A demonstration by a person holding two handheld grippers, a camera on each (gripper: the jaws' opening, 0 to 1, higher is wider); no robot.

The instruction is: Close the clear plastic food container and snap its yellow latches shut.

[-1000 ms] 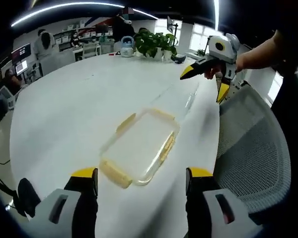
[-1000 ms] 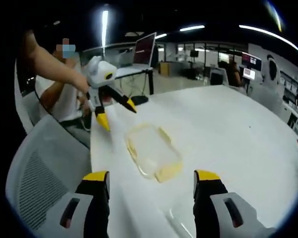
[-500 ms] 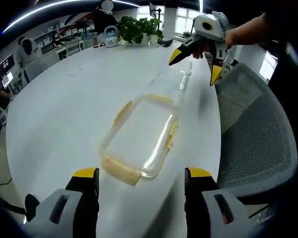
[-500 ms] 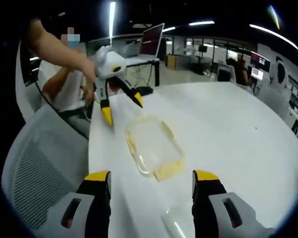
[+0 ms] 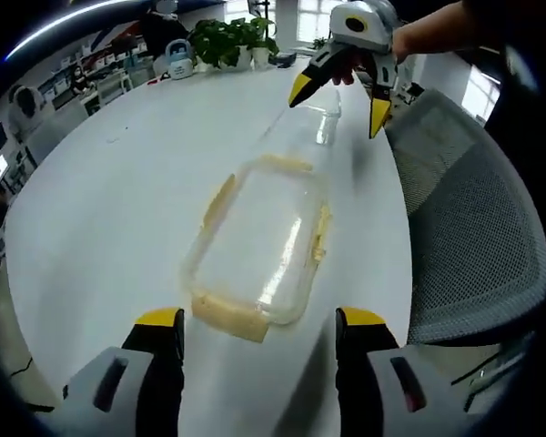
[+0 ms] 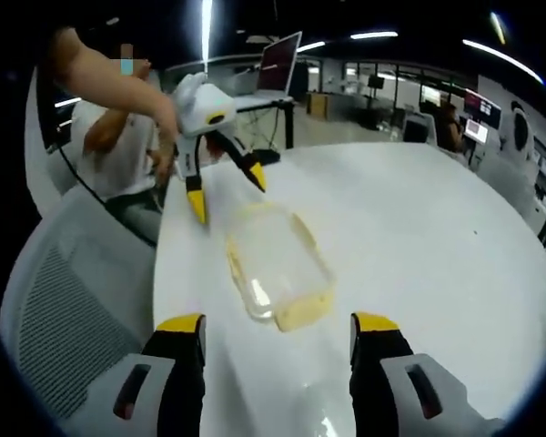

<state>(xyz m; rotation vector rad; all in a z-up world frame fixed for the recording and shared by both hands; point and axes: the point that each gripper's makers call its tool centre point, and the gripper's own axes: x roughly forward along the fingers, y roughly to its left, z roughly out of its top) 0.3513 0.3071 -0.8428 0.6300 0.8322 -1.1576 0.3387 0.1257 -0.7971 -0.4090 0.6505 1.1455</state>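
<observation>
A clear plastic container piece [image 5: 255, 241] with yellow latches [image 5: 229, 317] on its sides lies flat on the white table [image 5: 109, 182], just beyond my open left gripper [image 5: 261, 323]. A second clear piece [image 5: 311, 135] lies past its far end. My right gripper [image 5: 338, 102] hangs open above that second piece, held by a hand. In the right gripper view the latched piece [image 6: 278, 264] lies ahead of my right gripper [image 6: 278, 326], and the left gripper [image 6: 226, 193] hovers open at its far end. Neither gripper touches anything.
A grey mesh chair [image 5: 464, 228] stands against the table's edge, close to the container, and is the same chair [image 6: 64, 300] seen from the right gripper. Potted plants [image 5: 223, 41] and a kettle [image 5: 177, 59] sit at the far end. A seated person [image 6: 118, 155] is behind.
Both grippers have come closer to the latched piece, which looks larger in each view. The right gripper now hangs over the second clear piece. Both stay open and the pieces have not moved.
</observation>
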